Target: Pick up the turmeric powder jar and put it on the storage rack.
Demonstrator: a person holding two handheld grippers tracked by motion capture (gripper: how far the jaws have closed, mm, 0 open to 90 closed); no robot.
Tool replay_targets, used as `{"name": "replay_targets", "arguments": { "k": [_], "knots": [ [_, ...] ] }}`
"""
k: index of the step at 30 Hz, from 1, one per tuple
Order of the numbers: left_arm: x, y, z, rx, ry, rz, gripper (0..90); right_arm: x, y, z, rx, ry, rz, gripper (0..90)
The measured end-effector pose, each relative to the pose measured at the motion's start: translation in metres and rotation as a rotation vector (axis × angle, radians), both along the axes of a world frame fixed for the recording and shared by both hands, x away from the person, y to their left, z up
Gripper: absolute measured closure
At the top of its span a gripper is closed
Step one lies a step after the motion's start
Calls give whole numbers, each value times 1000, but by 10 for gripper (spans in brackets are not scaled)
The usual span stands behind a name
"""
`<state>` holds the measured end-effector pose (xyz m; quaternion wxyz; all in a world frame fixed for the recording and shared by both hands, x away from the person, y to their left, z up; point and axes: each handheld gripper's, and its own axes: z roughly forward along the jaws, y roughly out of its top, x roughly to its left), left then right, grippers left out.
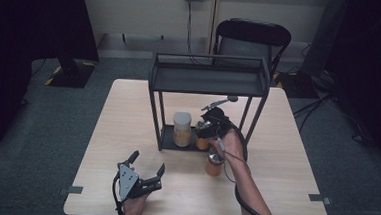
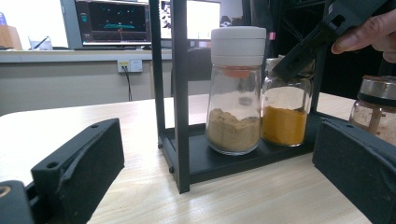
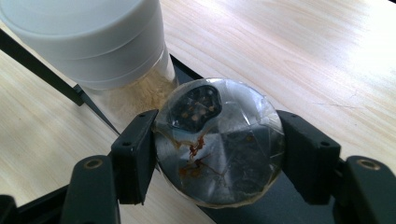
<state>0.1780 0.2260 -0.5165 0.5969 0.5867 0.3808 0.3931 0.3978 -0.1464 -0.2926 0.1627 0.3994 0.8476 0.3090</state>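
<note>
A black two-tier rack [image 1: 209, 81] stands at the middle of the wooden table [image 1: 128, 113]. On its lower shelf [image 2: 219, 163] a white-lidded jar of tan powder [image 2: 235, 93] stands beside a clear-lidded jar of orange powder [image 2: 285, 112]. My right gripper [image 3: 219, 154] comes down from above and is shut on that orange jar's clear lid [image 3: 224, 135], one pad on each side. In the high view the right gripper [image 1: 203, 131] sits just inside the rack. My left gripper [image 1: 149, 161] rests near the table's front edge, wide open and holding nothing, and faces the rack.
A third spice jar with a metal lid [image 1: 214, 162] stands on the table in front of the rack, under the right wrist. A black chair [image 1: 250, 38] is behind the table. The rack's front left post [image 2: 180, 93] rises close before the left gripper.
</note>
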Motion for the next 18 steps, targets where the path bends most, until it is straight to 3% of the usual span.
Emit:
{"name": "replay_targets", "arguments": {
  "k": [14,18],
  "knots": [
    [0,0,0,-1,0,0,15,-3,-4,2,20,-19,-7,180],
    [0,0,0,0,0,0,15,-8,-2,1,8,-48,-23,38]
  ]
}}
